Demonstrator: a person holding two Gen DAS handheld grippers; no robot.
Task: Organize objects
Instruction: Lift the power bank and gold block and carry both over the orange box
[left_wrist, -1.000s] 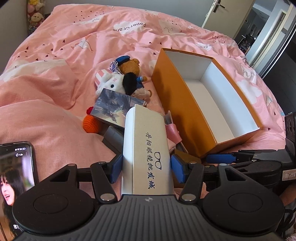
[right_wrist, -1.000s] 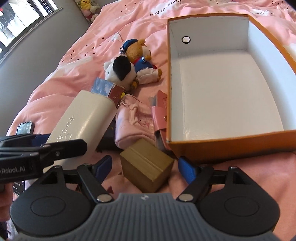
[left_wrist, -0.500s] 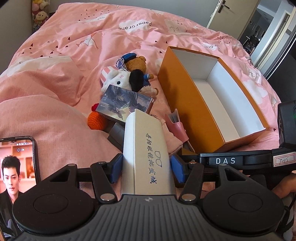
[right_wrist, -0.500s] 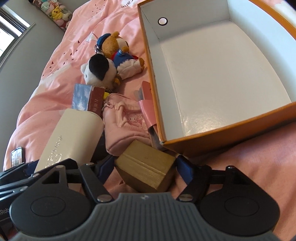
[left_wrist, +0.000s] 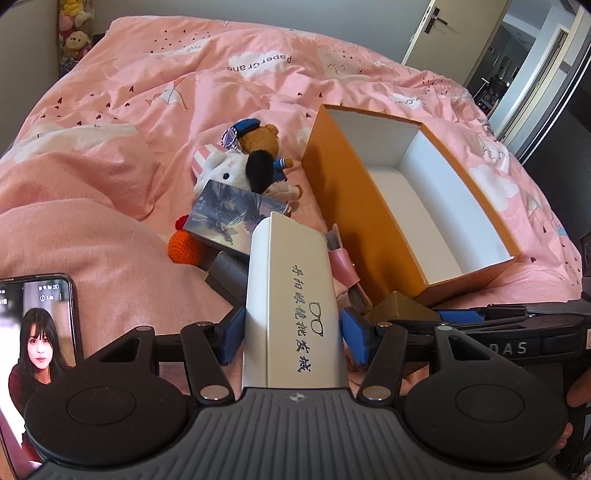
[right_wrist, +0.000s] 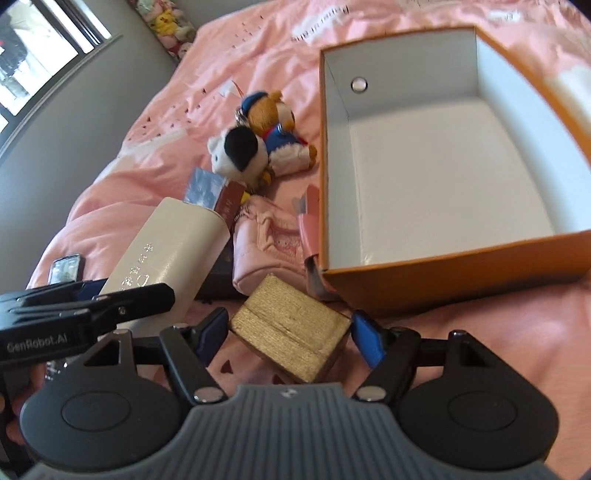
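Already my left gripper (left_wrist: 291, 334) pinches the white glasses case (left_wrist: 293, 295), tilted over the clutter beside the empty orange box (left_wrist: 343, 192). My right gripper (right_wrist: 286, 334) straddles the gold block (right_wrist: 291, 338); whether its pads truly press, I cannot tell. Both grips sit near one end, so either load could pivot and slip, or clip the box wall. Only my right view shows the pink pouch (right_wrist: 266, 243); only my left shows the phone's (left_wrist: 37, 332) lit screen and the orange crochet toy (left_wrist: 184, 251).
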